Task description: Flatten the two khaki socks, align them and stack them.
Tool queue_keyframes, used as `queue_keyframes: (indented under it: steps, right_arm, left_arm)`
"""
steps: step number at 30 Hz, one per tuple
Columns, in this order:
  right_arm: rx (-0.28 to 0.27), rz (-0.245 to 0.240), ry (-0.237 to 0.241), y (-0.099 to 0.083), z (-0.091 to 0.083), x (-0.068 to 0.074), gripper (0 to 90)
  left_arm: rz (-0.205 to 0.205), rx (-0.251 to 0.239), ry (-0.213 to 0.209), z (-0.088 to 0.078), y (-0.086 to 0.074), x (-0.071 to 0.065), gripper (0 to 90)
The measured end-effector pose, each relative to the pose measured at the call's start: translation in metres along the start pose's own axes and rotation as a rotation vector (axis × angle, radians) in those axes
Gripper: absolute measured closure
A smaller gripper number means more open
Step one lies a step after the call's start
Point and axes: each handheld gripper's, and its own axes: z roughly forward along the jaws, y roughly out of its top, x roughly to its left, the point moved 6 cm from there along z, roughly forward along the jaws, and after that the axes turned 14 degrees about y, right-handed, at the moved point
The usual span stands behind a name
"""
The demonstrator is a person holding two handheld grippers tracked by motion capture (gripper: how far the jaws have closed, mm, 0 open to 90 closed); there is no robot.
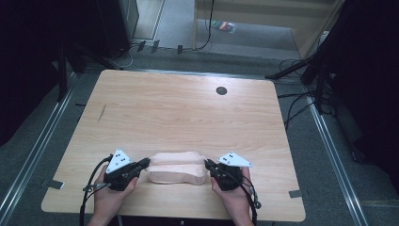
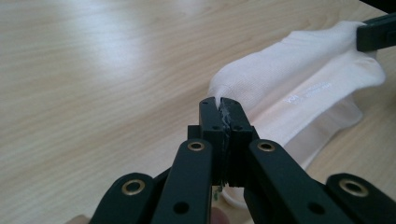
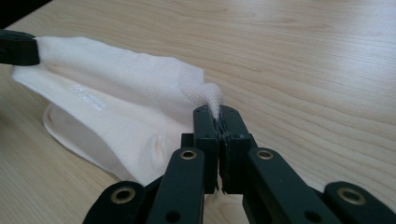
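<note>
Pale sock (image 1: 178, 168) lies near front edge of wooden bench (image 1: 179, 113), stretched between both tools. Small white print on sock side, too blurred to read. Left hand-held gripper (image 2: 219, 105) clamped shut on one sock end; right hand-held gripper (image 3: 216, 112) pinched shut on ribbed cuff. High view adds hands, grey plates, dark round hole (image 1: 221, 90) at bench's far side.

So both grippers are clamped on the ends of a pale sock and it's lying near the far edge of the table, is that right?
Not quite. The sock lies near the near edge of the table, as the high view shows. The left gripper and right gripper are indeed clamped on its ends.
</note>
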Motion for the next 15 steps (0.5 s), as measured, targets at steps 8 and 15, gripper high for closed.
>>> queue_keyframes:
  steps: [8, 15]
  right_arm:
    - [0.013, -0.011, 0.002, -0.009, 0.005, 0.002, 88.2]
    - [0.036, -0.003, 0.014, -0.017, 0.010, 0.001, 87.9]
  left_arm:
    - [0.051, 0.031, 0.009, 0.001, -0.012, -0.011, 90.0]
    - [0.100, 0.070, 0.018, 0.008, -0.021, -0.017, 90.0]
